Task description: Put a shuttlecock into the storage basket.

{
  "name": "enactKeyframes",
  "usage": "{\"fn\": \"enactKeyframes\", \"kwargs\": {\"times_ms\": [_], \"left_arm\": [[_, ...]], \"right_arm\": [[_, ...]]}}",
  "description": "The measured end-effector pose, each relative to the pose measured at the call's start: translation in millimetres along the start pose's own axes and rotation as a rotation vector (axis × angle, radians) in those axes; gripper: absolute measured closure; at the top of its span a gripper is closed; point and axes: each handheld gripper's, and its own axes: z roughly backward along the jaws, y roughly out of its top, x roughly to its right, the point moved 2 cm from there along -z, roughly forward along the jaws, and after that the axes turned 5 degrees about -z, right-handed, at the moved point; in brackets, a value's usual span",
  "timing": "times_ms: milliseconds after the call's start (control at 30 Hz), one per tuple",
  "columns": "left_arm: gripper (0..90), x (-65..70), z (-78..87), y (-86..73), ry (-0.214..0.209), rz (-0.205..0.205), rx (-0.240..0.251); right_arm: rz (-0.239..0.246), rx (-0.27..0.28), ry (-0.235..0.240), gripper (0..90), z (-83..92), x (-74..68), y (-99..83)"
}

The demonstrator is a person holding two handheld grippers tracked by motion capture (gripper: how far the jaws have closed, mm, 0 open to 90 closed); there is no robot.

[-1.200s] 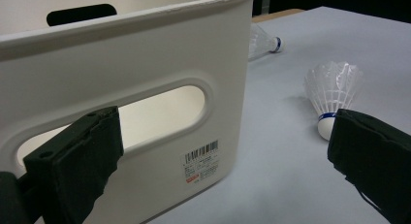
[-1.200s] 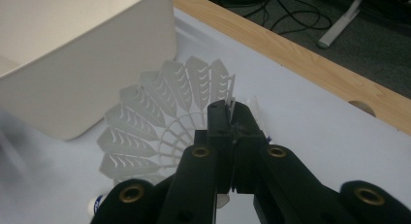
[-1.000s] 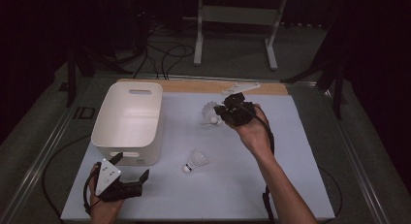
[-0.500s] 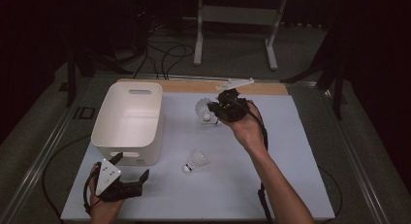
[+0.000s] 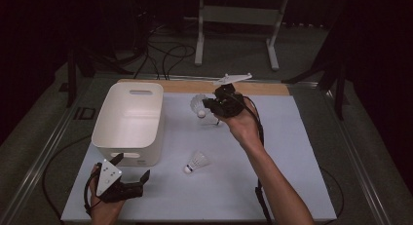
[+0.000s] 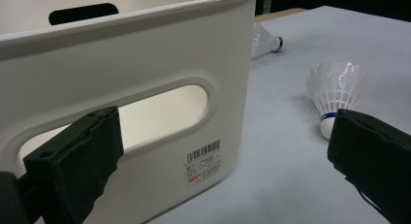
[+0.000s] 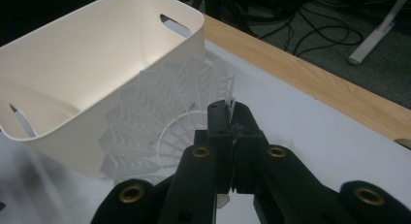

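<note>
1. One shuttlecock (image 5: 198,106) is pinched by its feather skirt between the closed jaws of the right gripper (image 5: 210,106), held above the worktop (image 5: 302,152) just right of the white bin (image 5: 127,122).
2. Seen from the right gripper view, the skirt (image 7: 165,122) fans out in front of the bin's wall (image 7: 63,73).
3. Another shuttlecock (image 5: 196,162) lies on the worktop near the bin's front corner.
4. Low at the front edge, the left gripper (image 5: 139,183) rests with jaws wide apart and nothing between them, facing the bin's handle slot (image 6: 165,115).
</note>
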Motion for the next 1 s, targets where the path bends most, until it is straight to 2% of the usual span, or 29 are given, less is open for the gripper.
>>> {"fn": "enactKeyframes", "kwargs": {"times_ms": [300, 567, 1000], "left_arm": [[0.2, -0.3, 0.1, 0.0, 0.001, 0.000, 0.001], [0.2, -0.3, 0.3, 0.0, 0.003, -0.001, 0.001], [0.2, -0.7, 0.7, 0.0, 0.004, -0.003, 0.003]], "right_arm": [[-0.025, 0.017, 0.013, 89.0, -6.5, -1.6, 3.9], [-0.014, 0.027, 0.012, 89.0, -10.5, -5.0, 10.7], [-0.035, 0.046, 0.035, 89.1, -20.8, -11.9, 19.5]]}}
